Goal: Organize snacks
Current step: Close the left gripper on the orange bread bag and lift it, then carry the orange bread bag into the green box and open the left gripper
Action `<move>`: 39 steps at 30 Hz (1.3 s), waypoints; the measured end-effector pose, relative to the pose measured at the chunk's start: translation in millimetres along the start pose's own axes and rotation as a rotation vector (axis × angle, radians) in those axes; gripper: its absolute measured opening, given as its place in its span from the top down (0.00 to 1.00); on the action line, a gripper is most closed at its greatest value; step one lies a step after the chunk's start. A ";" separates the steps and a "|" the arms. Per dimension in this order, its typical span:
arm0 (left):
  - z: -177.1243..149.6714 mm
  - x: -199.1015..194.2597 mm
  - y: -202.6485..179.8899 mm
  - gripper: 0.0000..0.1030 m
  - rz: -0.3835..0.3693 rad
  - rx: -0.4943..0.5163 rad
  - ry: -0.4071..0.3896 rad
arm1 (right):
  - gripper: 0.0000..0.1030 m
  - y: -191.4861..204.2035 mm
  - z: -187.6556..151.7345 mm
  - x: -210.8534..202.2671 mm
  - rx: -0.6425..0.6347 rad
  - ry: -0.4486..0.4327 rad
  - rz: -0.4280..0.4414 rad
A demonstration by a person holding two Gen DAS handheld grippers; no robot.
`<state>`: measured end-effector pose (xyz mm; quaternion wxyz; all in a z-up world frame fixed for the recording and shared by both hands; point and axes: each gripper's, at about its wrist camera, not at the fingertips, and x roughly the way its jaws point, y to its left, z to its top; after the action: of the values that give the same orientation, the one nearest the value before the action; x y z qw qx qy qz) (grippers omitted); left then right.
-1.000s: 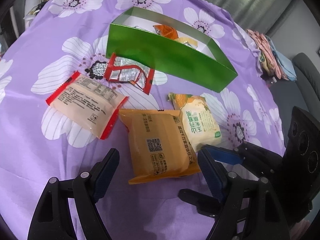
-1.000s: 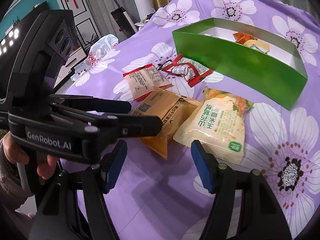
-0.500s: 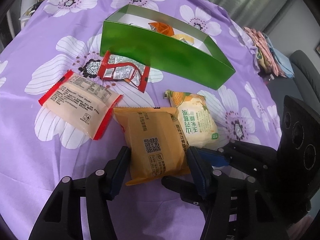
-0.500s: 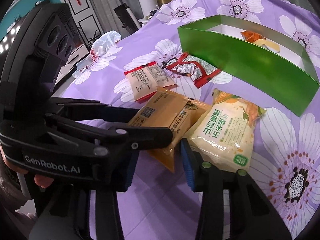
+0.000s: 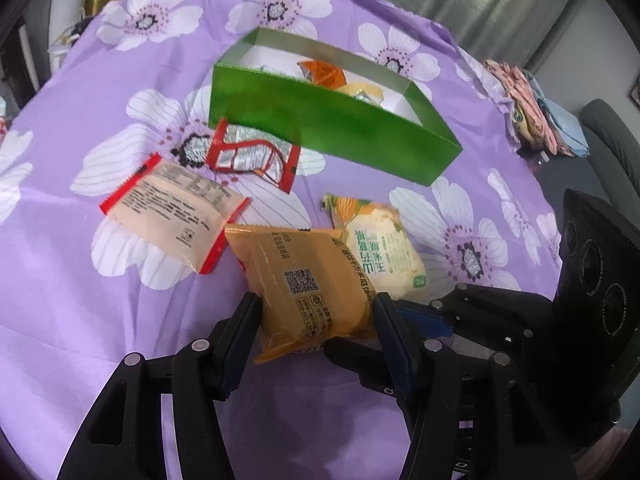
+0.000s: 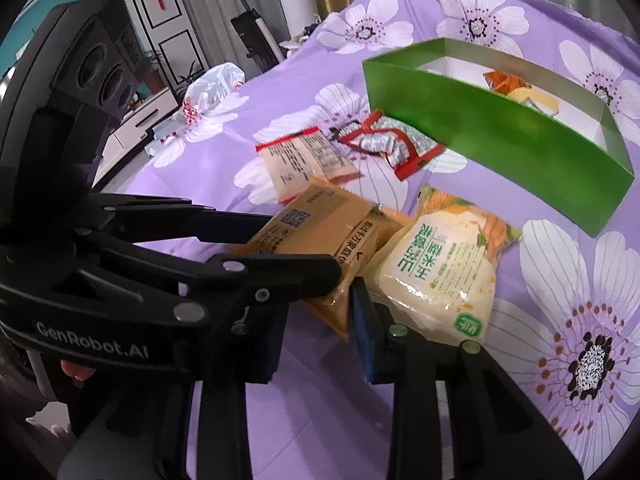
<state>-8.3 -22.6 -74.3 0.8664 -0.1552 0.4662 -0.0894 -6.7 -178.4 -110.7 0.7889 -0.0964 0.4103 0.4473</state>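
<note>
**Left tool grips the orange packet, right tool closing beside it**

Everything lies on a purple cloth printed with white flowers [image 5: 80, 300]. Farthest left is a flat peach-coloured snack packet with red sealed ends [image 5: 176, 216], printed side up. Just to its right, and a little farther back, sits a crumpled silver foil packet with red trim [image 5: 252, 156], its far edge close to the front wall of a long, open, glossy green cardboard box [image 5: 320, 128]. Inside the box are a small orange wrapper [image 5: 320, 72] and a pale yellow one [image 5: 360, 92].

In front of these, the left tool [image 5: 316, 320] has just closed in on a plump orange plastic snack packet with a square code printed on it [image 5: 308, 276]. Both pads press on the near end of the packet, one on each side, and that end stands tilted up off the cloth. Its far corner overlaps the peach packet.

Right of it, touching its edge, lies a pale yellow corn snack packet with green lettering [image 5: 384, 252], flat on the cloth.

The right tool [image 6: 318, 332] reaches in from the right. Its jaws have just been closing, and the low corner of the orange packet hangs between them. A strip of cloth shows beside that corner, so the tool is not pinching it, and its right finger sits against the near edge of the corn packet
</note>
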 end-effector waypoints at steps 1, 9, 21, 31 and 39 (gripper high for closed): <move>0.3 -3.7 -0.9 0.44 0.002 0.003 -0.008 | 0.70 1.4 1.1 -1.5 -0.001 -0.006 0.001; 3.3 -31.1 -6.2 0.44 0.013 0.013 -0.073 | 0.70 14.6 11.6 -21.3 -0.025 -0.066 0.013; 17.6 -54.4 -22.4 0.44 0.021 0.061 -0.142 | 0.70 20.5 26.2 -48.4 -0.048 -0.155 0.001; 45.3 -52.0 -47.3 0.44 0.003 0.131 -0.168 | 0.70 -3.0 39.6 -69.1 -0.029 -0.223 -0.051; 78.5 -45.0 -64.7 0.44 -0.025 0.165 -0.196 | 0.70 -27.5 59.1 -82.5 -0.022 -0.281 -0.093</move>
<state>31.9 -55.1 24.2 0.9164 -0.0970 0.3684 -0.1227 26.4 -215.4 -18.0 0.8573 -0.0603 0.2862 0.4237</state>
